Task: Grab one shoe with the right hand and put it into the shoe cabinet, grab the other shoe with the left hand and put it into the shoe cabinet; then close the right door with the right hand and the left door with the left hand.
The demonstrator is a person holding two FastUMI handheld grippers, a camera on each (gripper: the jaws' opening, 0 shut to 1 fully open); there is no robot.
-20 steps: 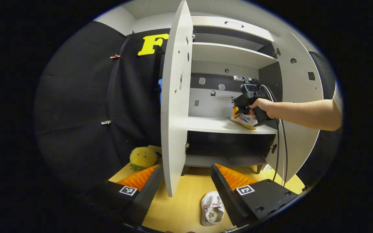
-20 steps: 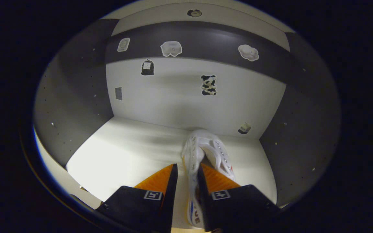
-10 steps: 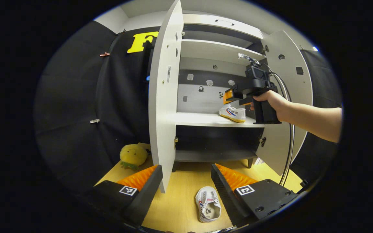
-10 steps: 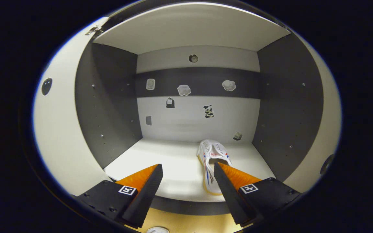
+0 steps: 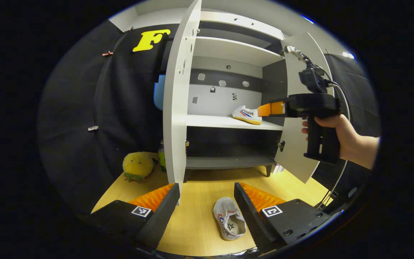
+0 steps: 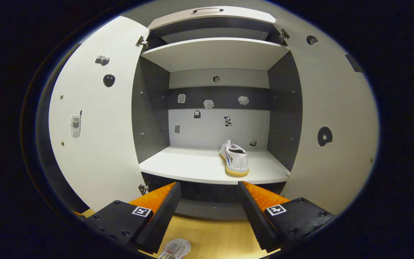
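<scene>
One white shoe point(image 5: 246, 114) point(image 6: 235, 159) rests on the middle shelf point(image 6: 192, 167) of the shoe cabinet, toward its right side. The other white shoe point(image 5: 229, 223) point(image 6: 175, 249) lies on the wooden floor point(image 5: 199, 201) in front of the cabinet. My left gripper point(image 5: 207, 201) is open, hovering over the floor with that shoe just beside its right finger. My right gripper point(image 6: 208, 201) point(image 5: 271, 109) is open with nothing in it, held by a hand point(image 5: 347, 135) in front of the cabinet, apart from the shelved shoe. Both doors, left point(image 5: 176, 97) point(image 6: 95, 122) and right point(image 5: 298, 140) point(image 6: 332, 126), stand open.
A yellow plush toy point(image 5: 137, 167) sits on the floor left of the cabinet, with a green bottle point(image 5: 161, 160) behind the left door. A cable point(image 5: 332, 180) hangs from the right gripper. Upper shelf point(image 6: 214, 52) and lower shelf point(image 5: 228, 162) hold nothing I can see.
My right gripper let go of the shoe on the middle shelf, opened, and drew back out of the cabinet. My left gripper view shifted back and lower, bringing the floor shoe more into view.
</scene>
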